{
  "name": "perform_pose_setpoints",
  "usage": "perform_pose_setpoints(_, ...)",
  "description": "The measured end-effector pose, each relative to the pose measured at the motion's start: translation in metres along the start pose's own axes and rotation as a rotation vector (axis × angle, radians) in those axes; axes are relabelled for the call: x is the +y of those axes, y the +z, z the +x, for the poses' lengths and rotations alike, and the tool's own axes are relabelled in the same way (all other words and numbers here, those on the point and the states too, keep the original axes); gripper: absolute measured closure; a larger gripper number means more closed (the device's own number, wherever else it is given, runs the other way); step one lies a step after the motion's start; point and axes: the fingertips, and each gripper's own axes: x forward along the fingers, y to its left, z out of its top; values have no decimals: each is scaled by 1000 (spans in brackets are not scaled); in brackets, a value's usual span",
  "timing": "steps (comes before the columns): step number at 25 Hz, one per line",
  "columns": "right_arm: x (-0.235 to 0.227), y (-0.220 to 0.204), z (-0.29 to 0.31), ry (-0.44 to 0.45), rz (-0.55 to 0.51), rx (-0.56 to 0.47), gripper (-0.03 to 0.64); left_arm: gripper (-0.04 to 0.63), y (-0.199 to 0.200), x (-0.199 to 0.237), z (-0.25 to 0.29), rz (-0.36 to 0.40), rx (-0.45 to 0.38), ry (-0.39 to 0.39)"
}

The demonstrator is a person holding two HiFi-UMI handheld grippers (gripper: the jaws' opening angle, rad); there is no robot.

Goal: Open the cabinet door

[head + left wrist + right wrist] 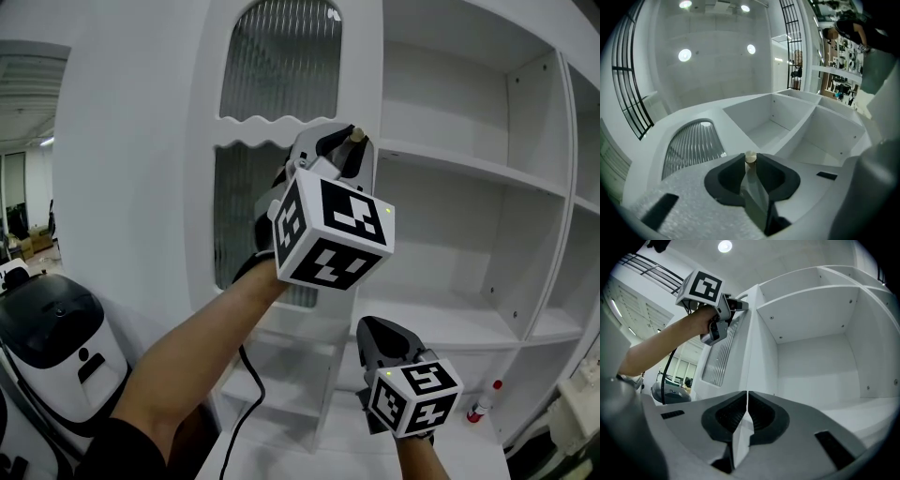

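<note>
The white cabinet door [141,141] has ribbed glass panels [281,56] and stands swung away from the open shelves [469,169]. Near its right edge sits a small brass-coloured knob [356,134]. My left gripper [349,142] is raised to it, and in the left gripper view the knob [750,157] sits between the dark pads [733,176], which close round it. The right gripper view shows the left gripper [738,305] at the door's edge [752,333]. My right gripper [378,330] hangs lower, in front of the shelves, with its jaws [747,394] together and nothing between them.
A white bottle with a red cap [482,405] stands on a low shelf at the right. A white and black machine [56,337] sits on the floor at the left. A black cable [246,394] hangs below my left arm.
</note>
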Motion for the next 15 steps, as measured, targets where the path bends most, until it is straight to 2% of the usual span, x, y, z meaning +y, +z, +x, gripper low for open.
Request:
perform_pose_setpoints(9, 17, -5, -2, 78, 35, 10, 594, 515, 6, 3, -12, -3, -8, 12)
perform_pose_setpoints(15, 30, -7, -11, 143, 95, 0, 591, 515, 14, 5, -22, -22, -2, 12)
